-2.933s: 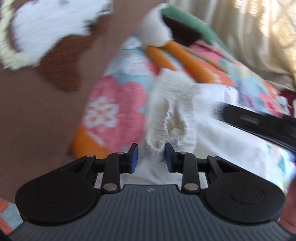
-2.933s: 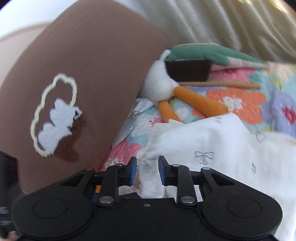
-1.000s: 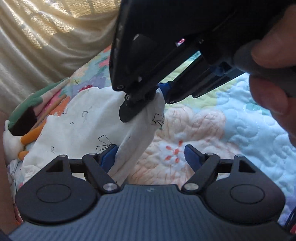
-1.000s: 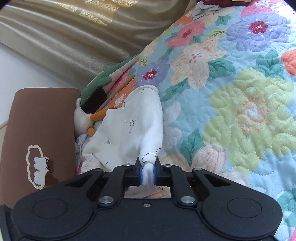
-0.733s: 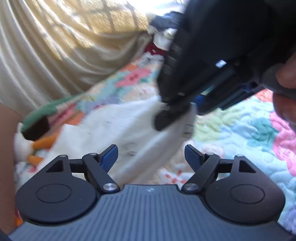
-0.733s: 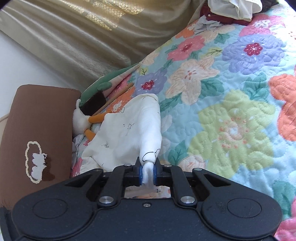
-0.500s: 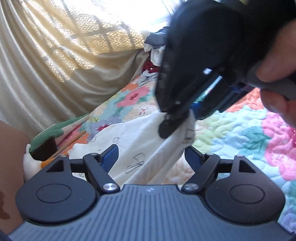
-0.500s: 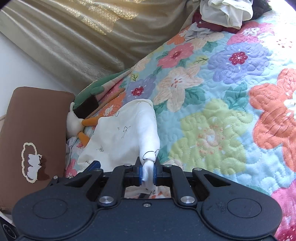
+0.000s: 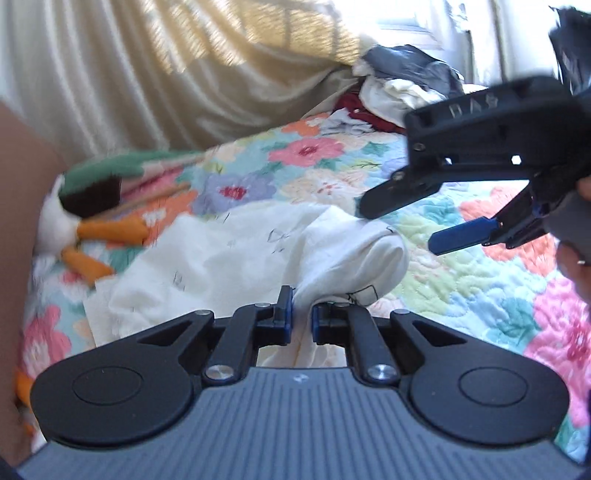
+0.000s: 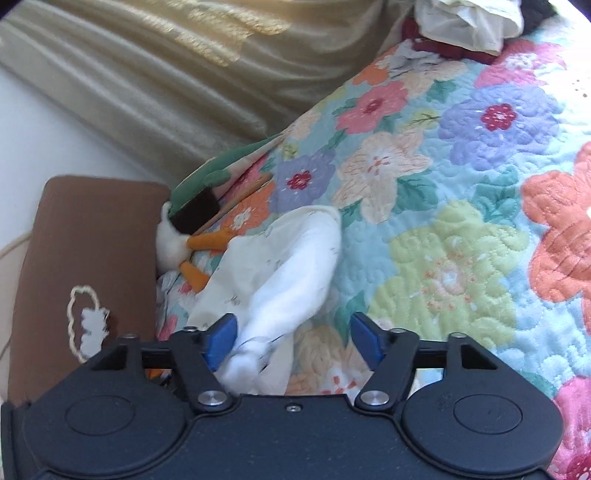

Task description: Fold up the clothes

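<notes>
A white garment (image 9: 229, 258) with small bow prints lies bunched on the floral quilt (image 9: 461, 277). My left gripper (image 9: 301, 314) is closing, and its blue pads pinch a fold of that garment near its right end. In the left wrist view my right gripper (image 9: 400, 229) hovers above and to the right of the cloth, jaws apart and clear of it. In the right wrist view the right gripper (image 10: 293, 339) is opening wide. The white garment (image 10: 295, 266) hangs blurred between its pads, close to the left one, with neither pad pressing it.
A plush duck (image 9: 92, 221) lies at the garment's far left end, against a brown cushion (image 10: 85, 251). A gold curtain (image 9: 184, 74) hangs behind the bed. A pile of clothes (image 10: 465, 26) sits at the quilt's far corner. A person's hand (image 9: 576, 266) holds the right gripper.
The left gripper's jaws went from wide apart to pinched on the garment's fold. The right gripper let go of that fold, spread its jaws and drew away to the right.
</notes>
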`<action>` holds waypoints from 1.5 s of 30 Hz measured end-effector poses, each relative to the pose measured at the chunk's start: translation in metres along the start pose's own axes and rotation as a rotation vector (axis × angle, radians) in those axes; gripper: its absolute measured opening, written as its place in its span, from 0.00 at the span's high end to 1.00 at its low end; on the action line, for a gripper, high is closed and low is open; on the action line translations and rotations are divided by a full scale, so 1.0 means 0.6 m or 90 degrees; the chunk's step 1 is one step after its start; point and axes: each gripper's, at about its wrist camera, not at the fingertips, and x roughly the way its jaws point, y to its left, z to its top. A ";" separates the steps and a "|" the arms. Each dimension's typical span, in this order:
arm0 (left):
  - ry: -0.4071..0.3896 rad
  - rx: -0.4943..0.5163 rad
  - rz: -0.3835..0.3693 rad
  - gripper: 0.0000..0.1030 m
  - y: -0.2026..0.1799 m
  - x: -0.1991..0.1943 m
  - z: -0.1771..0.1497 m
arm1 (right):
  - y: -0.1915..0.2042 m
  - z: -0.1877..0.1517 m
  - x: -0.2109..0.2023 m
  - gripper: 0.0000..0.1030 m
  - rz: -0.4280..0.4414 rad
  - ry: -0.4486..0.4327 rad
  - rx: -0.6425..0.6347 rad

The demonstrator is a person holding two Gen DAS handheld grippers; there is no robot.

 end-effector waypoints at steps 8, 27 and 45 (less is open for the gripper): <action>0.033 -0.139 -0.044 0.91 0.075 0.023 -0.008 | -0.021 0.077 0.135 0.21 0.044 0.091 0.064; -0.030 -0.079 -0.215 0.91 0.036 -0.022 0.001 | 0.030 0.085 0.090 0.94 -0.066 -0.091 -0.131; 0.033 -0.174 -0.162 0.92 0.111 -0.021 0.000 | 0.094 0.071 0.063 0.92 -0.118 -0.098 -0.206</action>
